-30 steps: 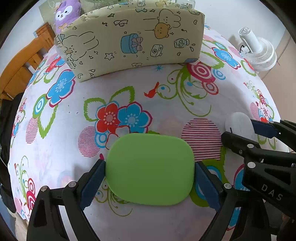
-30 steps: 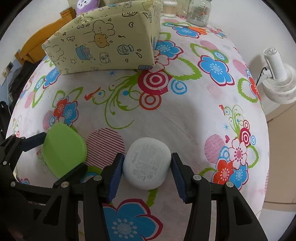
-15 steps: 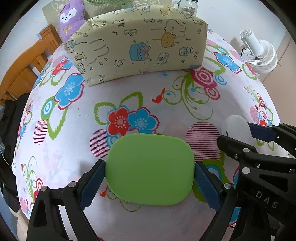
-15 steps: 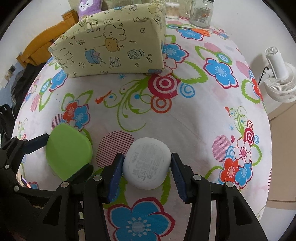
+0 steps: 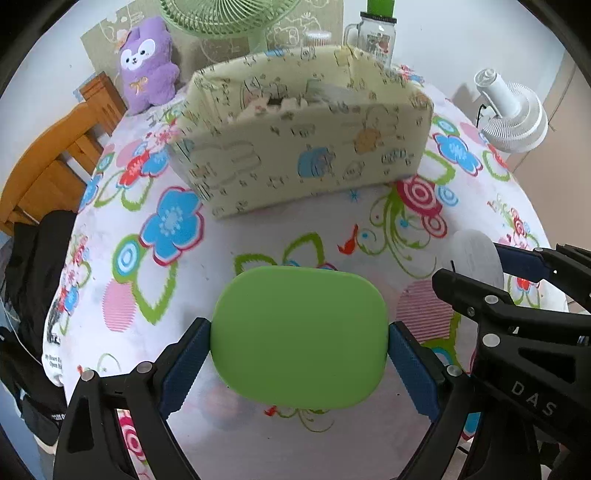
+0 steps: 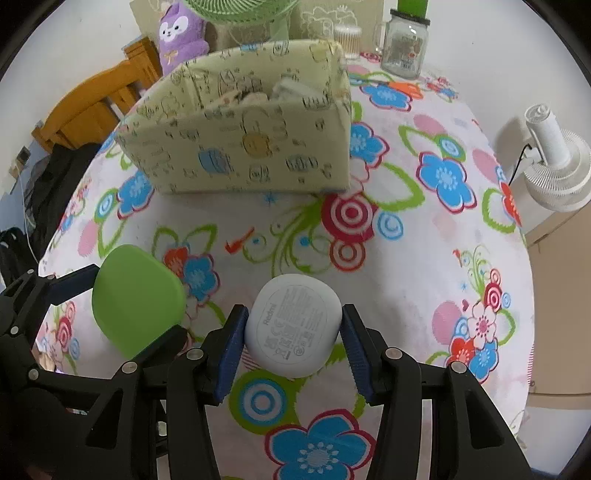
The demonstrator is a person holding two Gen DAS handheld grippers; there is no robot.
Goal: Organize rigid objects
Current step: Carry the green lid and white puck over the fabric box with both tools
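Both grippers are full: my left gripper (image 5: 299, 354) is clamped on the green case (image 5: 299, 338), and my right gripper (image 6: 291, 332) is clamped on the white case (image 6: 293, 325). I hold them both up above the bench (image 6: 424, 258), side by side and close. They could bump each other, I think, and then one might slip out and drop. The white case is round and smooth, so it may slide if I tip it. The yellow box (image 6: 240, 147) sits ahead with some things already inside, and I cannot tell what they are. Its front wall stands in my way. Behind it are a purple toy (image 5: 147, 62), a glass jar (image 6: 404, 44) and a green fan (image 5: 229, 18).
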